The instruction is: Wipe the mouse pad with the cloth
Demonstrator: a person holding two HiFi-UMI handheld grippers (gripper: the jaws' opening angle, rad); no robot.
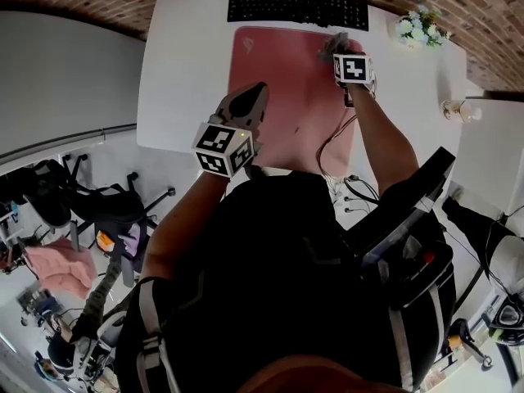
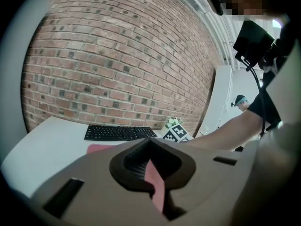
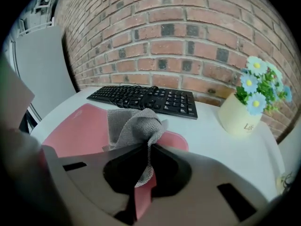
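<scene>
head view: outstretched right tongs (image 1: pixel 339 50) pinch cloth (image 1: pixel 329 46) on mouse pad (image 1: pixel 282 92).

Keyboard (image 1: pixel 298 8) just behind mouse pad (image 1: pixel 286 97)

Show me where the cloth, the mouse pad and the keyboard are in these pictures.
cloth (image 3: pixel 133 125), right gripper view, on its grey bunched fold.
mouse pad (image 1: pixel 282 97), head view, on its bare pink middle.
keyboard (image 3: pixel 169 102), right gripper view, on the middle keys.

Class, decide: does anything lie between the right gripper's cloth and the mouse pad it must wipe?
Nothing visible does: the cloth, pinched in the jaws of the right gripper, hangs directly over the mouse pad at its far right corner.
</scene>
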